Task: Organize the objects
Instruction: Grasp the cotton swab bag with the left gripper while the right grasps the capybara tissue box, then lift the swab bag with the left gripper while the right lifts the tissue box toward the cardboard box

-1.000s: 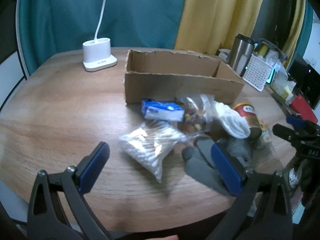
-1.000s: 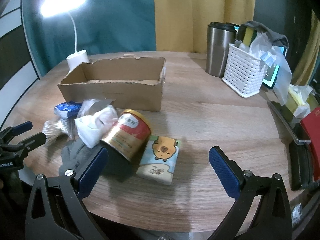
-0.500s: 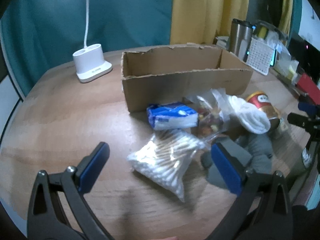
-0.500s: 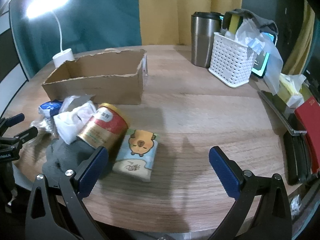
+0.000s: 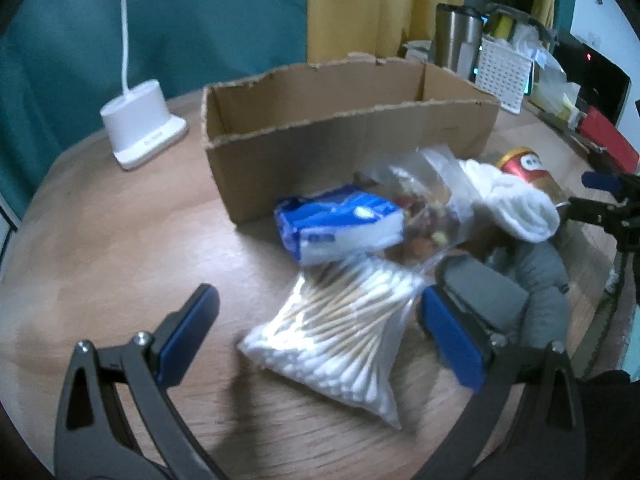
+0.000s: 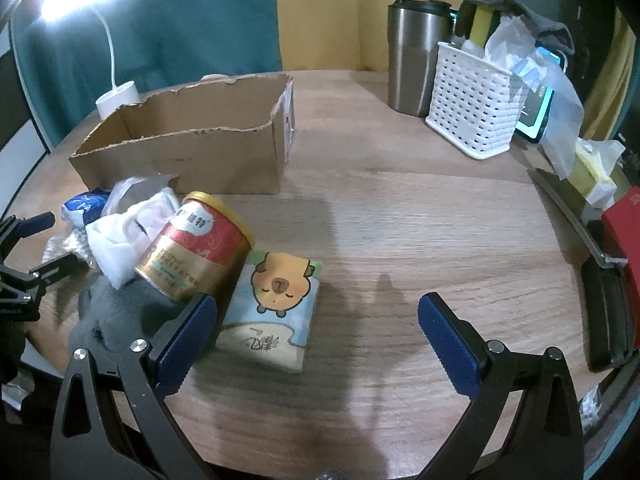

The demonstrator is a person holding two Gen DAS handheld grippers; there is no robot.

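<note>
An open cardboard box (image 5: 352, 120) (image 6: 188, 148) stands on the round wooden table. In front of it lies a pile: a clear bag of cotton swabs (image 5: 340, 320), a blue tissue pack (image 5: 340, 228), a bag of snacks (image 5: 428, 216), a white cloth (image 5: 516, 200) (image 6: 128, 228), a red-and-gold can (image 6: 196, 248) on its side, a grey cloth (image 6: 116, 312) and a cartoon tissue pack (image 6: 272, 308). My left gripper (image 5: 320, 332) is open, its fingers either side of the swab bag. My right gripper (image 6: 316, 336) is open just in front of the cartoon pack.
A white lamp base (image 5: 140, 124) stands left of the box. At the back right are a steel tumbler (image 6: 416, 56) and a white basket (image 6: 472, 108) full of items. A red book (image 6: 624, 232) and dark items lie at the right edge.
The left gripper has moved forward and closer to the pile, so the swab bag now lies between its fingers. The right gripper has come closer to the can and cartoon pack.
</note>
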